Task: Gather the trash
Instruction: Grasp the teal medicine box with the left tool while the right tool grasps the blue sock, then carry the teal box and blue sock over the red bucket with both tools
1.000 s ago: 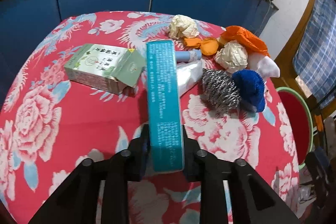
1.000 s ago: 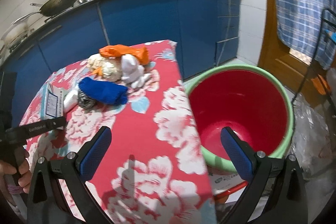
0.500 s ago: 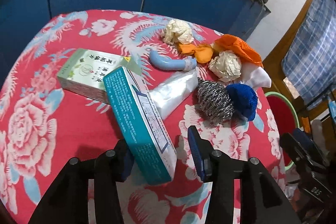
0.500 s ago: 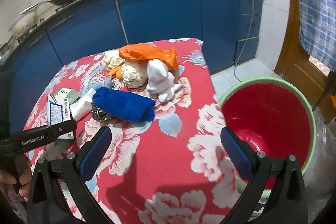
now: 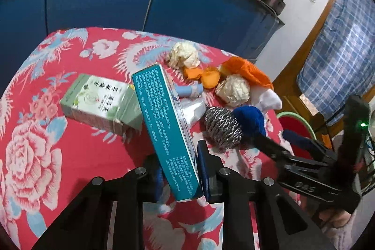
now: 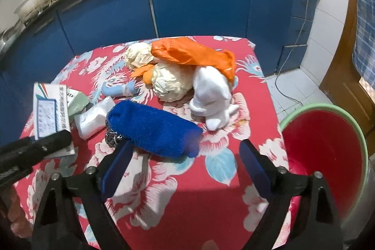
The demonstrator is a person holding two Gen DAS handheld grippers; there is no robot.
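Observation:
My left gripper [image 5: 179,170] grips a long teal box [image 5: 164,128], which is tilted and lifted off the red flowered tablecloth [image 5: 77,151]; its jaws are closing with the box between the pads. The box [image 6: 46,116] also shows at the left of the right wrist view. My right gripper [image 6: 185,156] stands wide, its jaws closing, with the near end of a blue cloth [image 6: 152,130] just between the fingertips and the pads not touching it. A steel scourer [image 5: 222,128] lies against the blue cloth [image 5: 248,118]. The right gripper [image 5: 283,139] reaches in from the right.
Farther back lie a green box [image 5: 100,102], a clear plastic bag [image 6: 93,118], a light blue tube [image 6: 117,89], two crumpled paper balls [image 5: 184,55] [image 5: 234,88], an orange bag [image 6: 194,55] and a white cloth [image 6: 211,95]. A red bucket with a green rim [image 6: 328,107] stands right of the table. Blue cabinets behind.
The left jaws loosened, the teal box tipped sideways, and they have closed on it again, tilted. The right gripper swung left from over the bucket to the blue cloth and narrowed a little.

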